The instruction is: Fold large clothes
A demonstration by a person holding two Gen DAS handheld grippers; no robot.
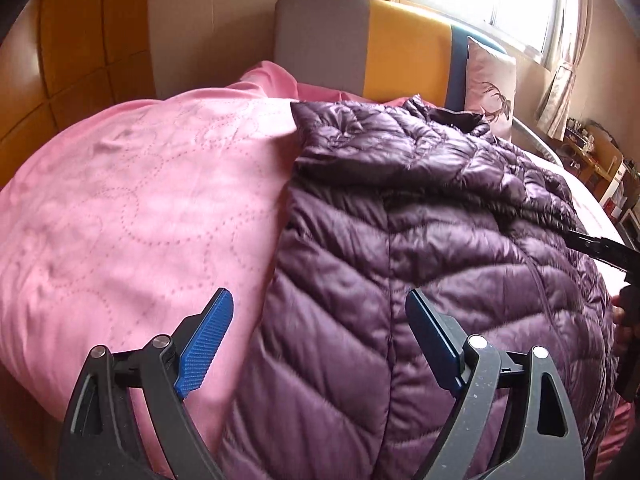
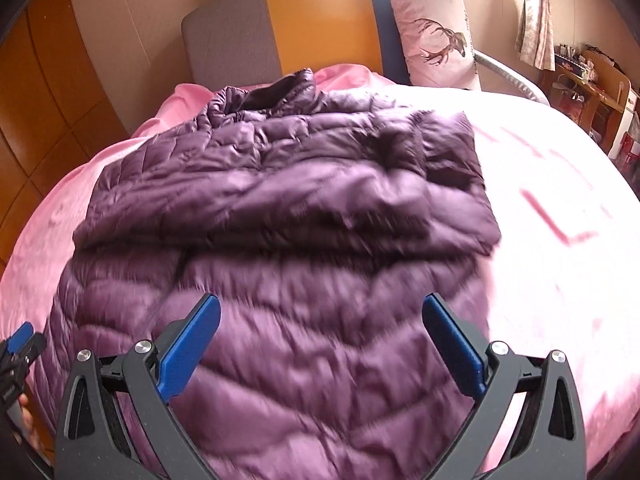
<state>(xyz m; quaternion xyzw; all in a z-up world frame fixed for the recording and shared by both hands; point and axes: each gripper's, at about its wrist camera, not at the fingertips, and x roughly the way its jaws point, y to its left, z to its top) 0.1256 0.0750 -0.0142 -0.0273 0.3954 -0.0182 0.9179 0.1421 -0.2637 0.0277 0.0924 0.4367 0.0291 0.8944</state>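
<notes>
Garment: purple down jacket (image 2: 280, 208) lies on the pink bedspread (image 1: 120, 208), collar toward the headboard (image 2: 312, 24), hem toward the grippers.
Long axis: collar to hem, running straight away from both sets of jaws.
Fold state: 1 sleeve appears laid across the chest; judged partly folded.
Left gripper (image 1: 320, 300): jaws spread, empty, straddling the jacket's left edge.
Right gripper (image 2: 320, 308): jaws spread, empty, over the hem end.
Nearer hand: both equally close to the hem, judged.
</notes>
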